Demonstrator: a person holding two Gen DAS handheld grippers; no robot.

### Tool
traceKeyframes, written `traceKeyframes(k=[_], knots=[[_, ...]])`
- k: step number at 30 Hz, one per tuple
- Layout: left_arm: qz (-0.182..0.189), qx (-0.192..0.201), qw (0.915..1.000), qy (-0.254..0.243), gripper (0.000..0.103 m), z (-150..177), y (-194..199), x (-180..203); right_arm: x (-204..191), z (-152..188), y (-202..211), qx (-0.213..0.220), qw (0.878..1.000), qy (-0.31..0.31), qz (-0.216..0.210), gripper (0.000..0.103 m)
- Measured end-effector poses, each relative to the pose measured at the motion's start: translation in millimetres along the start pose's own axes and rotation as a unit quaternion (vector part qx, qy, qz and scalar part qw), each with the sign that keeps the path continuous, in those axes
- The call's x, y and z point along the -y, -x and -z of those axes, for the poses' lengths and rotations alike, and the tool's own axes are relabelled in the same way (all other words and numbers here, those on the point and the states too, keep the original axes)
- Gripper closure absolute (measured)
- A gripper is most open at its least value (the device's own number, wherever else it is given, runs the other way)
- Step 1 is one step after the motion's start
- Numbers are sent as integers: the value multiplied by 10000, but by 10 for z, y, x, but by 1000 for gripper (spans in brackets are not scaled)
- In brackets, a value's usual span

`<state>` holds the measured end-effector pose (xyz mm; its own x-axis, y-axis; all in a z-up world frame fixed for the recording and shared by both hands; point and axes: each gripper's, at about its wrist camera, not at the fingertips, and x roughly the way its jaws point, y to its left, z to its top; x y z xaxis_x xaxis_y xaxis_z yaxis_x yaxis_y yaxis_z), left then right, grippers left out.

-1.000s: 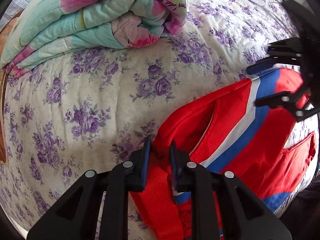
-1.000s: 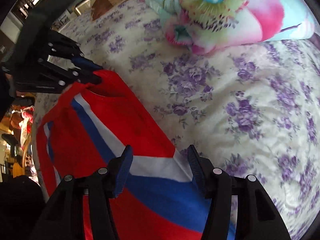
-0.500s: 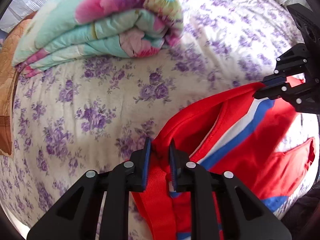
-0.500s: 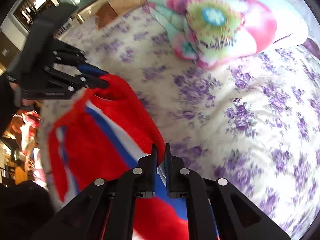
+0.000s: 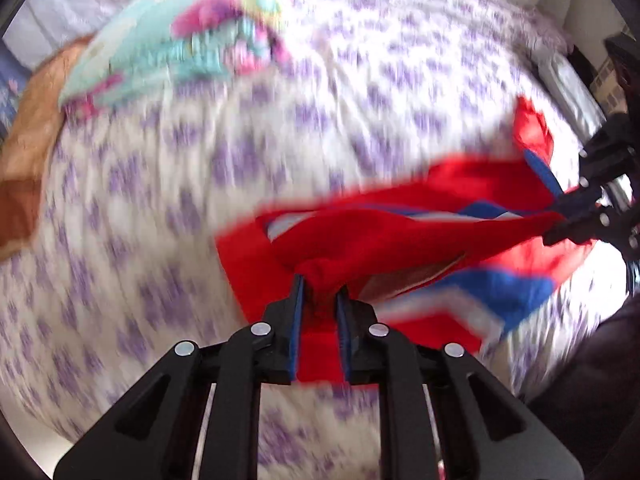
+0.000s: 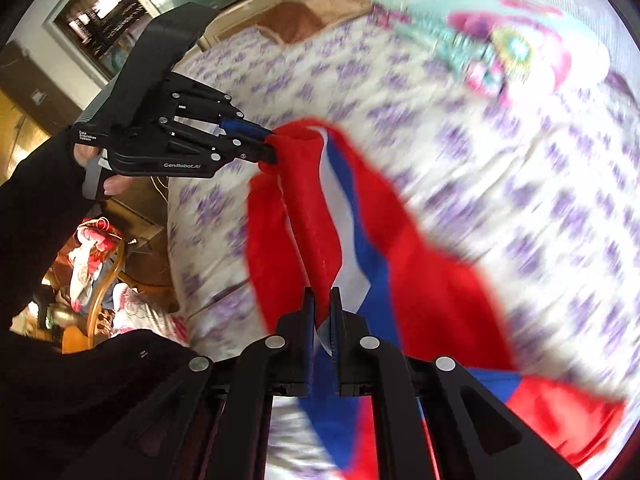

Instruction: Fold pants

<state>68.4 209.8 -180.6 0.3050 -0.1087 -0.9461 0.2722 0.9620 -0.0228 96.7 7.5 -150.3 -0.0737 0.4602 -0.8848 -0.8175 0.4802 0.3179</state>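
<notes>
The pants (image 5: 400, 236) are red with blue and white stripes, and you have them off the bedspread (image 5: 160, 240), slung between your two tools above its near right part. Part of the cloth hangs below the held edge and appears to trail toward the bed; the blur prevents a firmer finding on contact.

Left gripper (image 5: 318, 300): its blue-padded fingers are clamped on a bunched red fold. Right gripper (image 6: 322, 312): its fingers are pressed close on the fabric where the white stripe meets the red. Both holds look narrow, each taking a small pinch of a wide garment.

Risks, as judged from this position:
- The cloth looks thin and smooth. A quick swing could pull the pinch out of either hold, and the garment would drop in a heap.
- The span between your tools sags and twists. If you lay it down this way, the layers may land skewed and the fold will crease off-line.
- The trailing portion could drag on the quilted bedspread and roll under itself.

Materials: the pants are limp, with a stitched seam showing beside the stripe. The bedspread is cream with purple flowers, soft and slightly puckered. A folded quilt (image 6: 500, 40), pink and turquoise and thickly padded, lies at the far side, well apart from the garment.
</notes>
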Motion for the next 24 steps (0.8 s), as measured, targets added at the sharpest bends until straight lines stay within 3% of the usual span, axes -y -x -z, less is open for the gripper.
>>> traceKeyframes(k=[3, 6, 11, 12, 14, 15, 19, 24], knots=[[-63, -267, 9996, 77, 92, 307, -244, 2, -169, 209, -387, -209, 9992, -349, -46, 95], [86, -243, 9992, 309, 92, 464, -370, -46, -253, 366, -712, -450, 9976, -529, 37, 95], [214, -176, 9992, 301, 84, 526, -331, -44, -228, 467, -832, -606, 9949, -792, 167, 95], [244, -179, 9992, 278, 79, 555, -274, -42, -220, 466, -828, -616, 9946, -822, 180, 95], [15, -78, 9994, 324, 34, 661, -134, -74, -212, 463, -807, -622, 9940, -875, 214, 95], [-109, 15, 9992, 385, 30, 726, -50, -110, -210, 466, -809, -624, 9939, -883, 236, 95], [153, 420, 9940, 993, 30, 913, 301, -273, -156, 466, -877, -594, 9940, -874, 276, 93], [1008, 1318, 9747, 1501, 30, 763, 674, -28, -159, 501, -909, -499, 9938, -968, 219, 89]])
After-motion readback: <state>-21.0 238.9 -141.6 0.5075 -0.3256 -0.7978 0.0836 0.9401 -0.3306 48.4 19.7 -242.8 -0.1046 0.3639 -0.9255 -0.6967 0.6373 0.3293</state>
